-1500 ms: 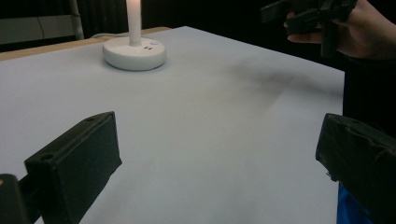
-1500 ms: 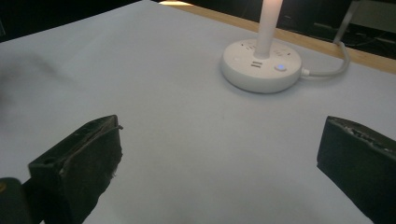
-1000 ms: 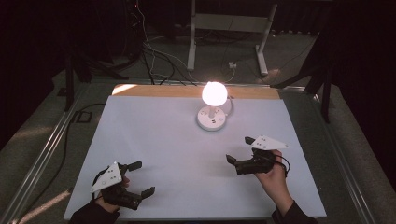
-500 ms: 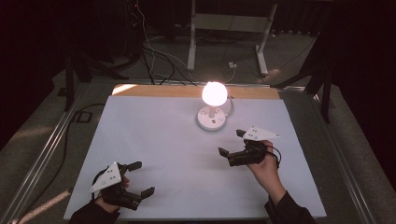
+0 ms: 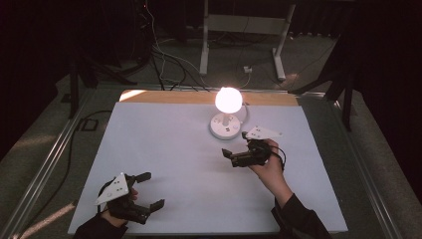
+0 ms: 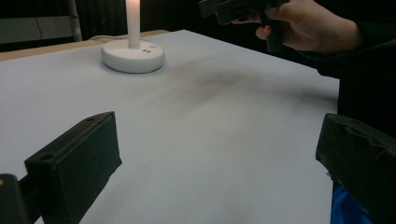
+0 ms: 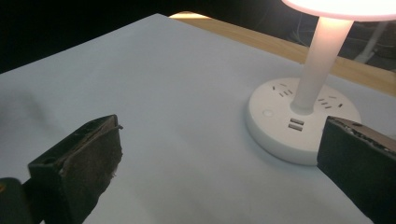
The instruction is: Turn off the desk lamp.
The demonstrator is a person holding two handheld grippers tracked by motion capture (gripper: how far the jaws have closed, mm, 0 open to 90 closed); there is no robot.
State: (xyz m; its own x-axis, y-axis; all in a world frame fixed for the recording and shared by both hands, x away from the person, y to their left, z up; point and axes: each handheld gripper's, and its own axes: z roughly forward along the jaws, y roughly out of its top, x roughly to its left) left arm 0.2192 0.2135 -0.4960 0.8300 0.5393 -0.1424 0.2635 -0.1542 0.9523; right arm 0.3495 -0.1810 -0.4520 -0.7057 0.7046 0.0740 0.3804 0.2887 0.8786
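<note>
A lit white lamp (image 5: pixel 228 101) with a round glowing shade stands on a white disc base (image 5: pixel 226 126) at the back middle of the white table (image 5: pixel 164 149). The base (image 7: pixel 299 123) carries sockets, USB ports and a small button. My right gripper (image 5: pixel 236 144) hovers just in front and to the right of the base, open with nothing between its jaws. Near the front left edge my left gripper (image 5: pixel 151 189) is open and empty. From the left gripper view, the lamp base (image 6: pixel 133 55) is far off and the right hand (image 6: pixel 303 23) is at the top.
A wooden strip (image 5: pixel 189 96) runs along the table's back edge. Metal rails (image 5: pixel 54 154) flank the table. Cables (image 5: pixel 164 64) and a metal stand (image 5: pixel 244 35) lie on the floor behind. The lamp's cord (image 5: pixel 245 113) curls off behind the base.
My right gripper has moved forward and left toward the lamp base, staying open. The left gripper has not moved.
</note>
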